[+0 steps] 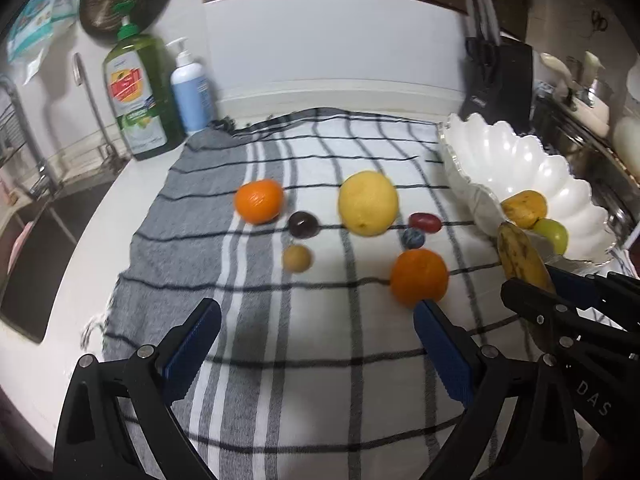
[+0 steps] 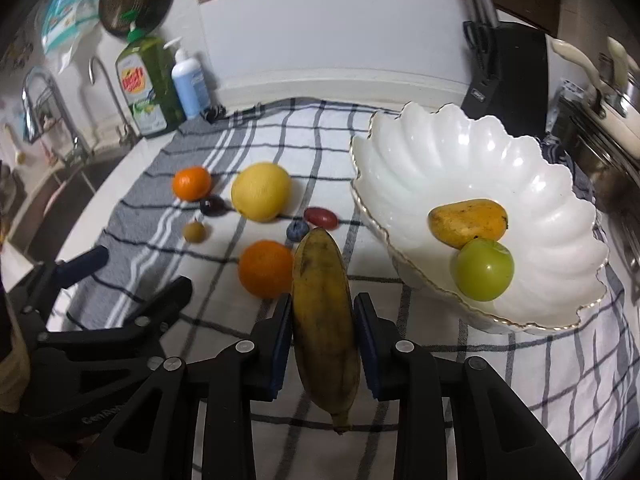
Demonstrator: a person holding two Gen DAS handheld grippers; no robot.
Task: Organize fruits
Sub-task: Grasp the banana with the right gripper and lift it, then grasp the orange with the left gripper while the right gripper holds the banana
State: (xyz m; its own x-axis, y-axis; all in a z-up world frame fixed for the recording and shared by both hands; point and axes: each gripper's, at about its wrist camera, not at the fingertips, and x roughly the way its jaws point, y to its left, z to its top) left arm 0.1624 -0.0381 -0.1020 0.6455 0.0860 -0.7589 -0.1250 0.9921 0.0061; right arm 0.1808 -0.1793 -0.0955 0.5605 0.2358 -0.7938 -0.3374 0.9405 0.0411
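Two fruits, a mango (image 2: 468,221) and a green apple (image 2: 485,269), are seen in the white bowl (image 2: 440,152). A banana (image 2: 325,320) is clamped in the right tool (image 2: 323,334); the left tool (image 1: 316,344) is held wide and empty. Seven pieces, perhaps, are left on the checked cloth (image 2: 520,380).

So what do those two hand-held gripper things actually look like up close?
Both look alike: the left hand-held gripper and the right hand-held gripper are black plastic frames with silver round rivets at the joints. Each has two fingers faced with ridged blue pads. Pale lettering is printed on the black bodies.
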